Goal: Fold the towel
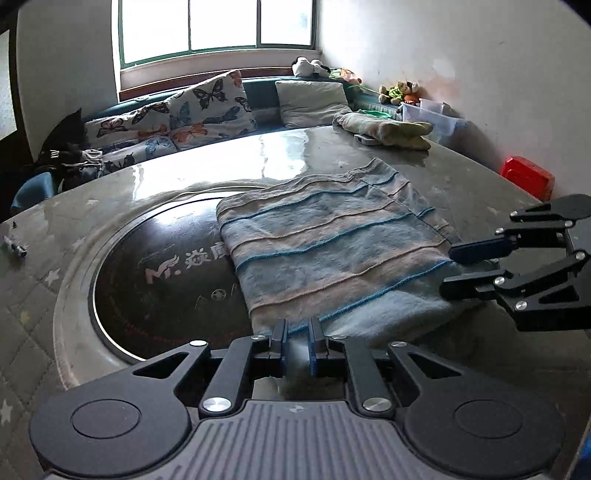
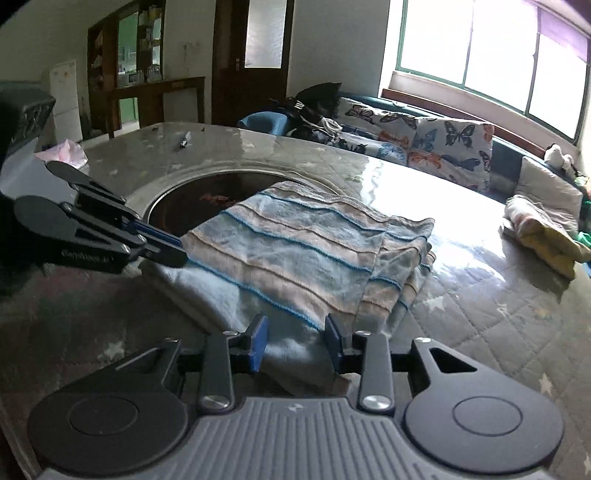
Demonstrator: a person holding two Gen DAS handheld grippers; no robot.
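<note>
The left gripper point(image 1: 297, 341) has its jaws parted a little at the near edge of the towel point(image 1: 332, 254), the cloth between them but not pinched; the right gripper point(image 2: 295, 341) stands wide open over the towel's right corner; the towel, folded, pale blue and beige with blue stripes, lies mid-table, half over the dark round inset point(image 1: 155, 280); beyond it the table point(image 1: 229, 162) is bare up to a second crumpled cloth point(image 1: 384, 129) at the far edge.

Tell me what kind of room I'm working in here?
Most likely a home living or dining room: the striped towel lies on a large table with an inset round hotplate, butterfly cushions on a bench beneath the window, and soft toys in the corner.
</note>
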